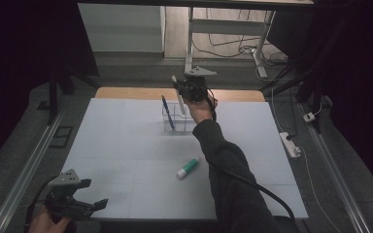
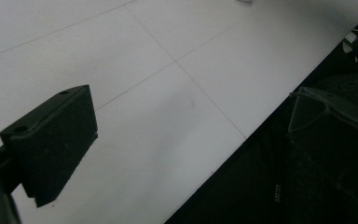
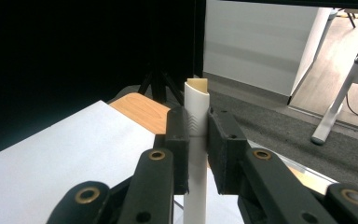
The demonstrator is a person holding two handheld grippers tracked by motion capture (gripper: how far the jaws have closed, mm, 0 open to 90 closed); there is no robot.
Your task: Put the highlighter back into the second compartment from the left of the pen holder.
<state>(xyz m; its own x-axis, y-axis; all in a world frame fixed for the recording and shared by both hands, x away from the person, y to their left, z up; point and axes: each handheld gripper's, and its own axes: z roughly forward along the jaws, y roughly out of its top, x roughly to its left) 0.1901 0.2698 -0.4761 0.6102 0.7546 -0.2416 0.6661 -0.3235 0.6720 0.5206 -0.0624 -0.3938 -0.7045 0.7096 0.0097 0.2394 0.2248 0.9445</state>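
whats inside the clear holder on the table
A blue pen stands in the clear holder, leaning. The right gripper holds a white tube over it; the tube's lower end is hidden.

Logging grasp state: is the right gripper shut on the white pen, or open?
Shut. The right gripper has both black pads pressed against the white cylindrical pen, held upright above the clear plastic organiser.

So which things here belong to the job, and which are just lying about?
In the job:
right gripper
white pen it clamps
clear holder
blue pen in it

Lying about:
glue stick
left gripper, open near the table's edge
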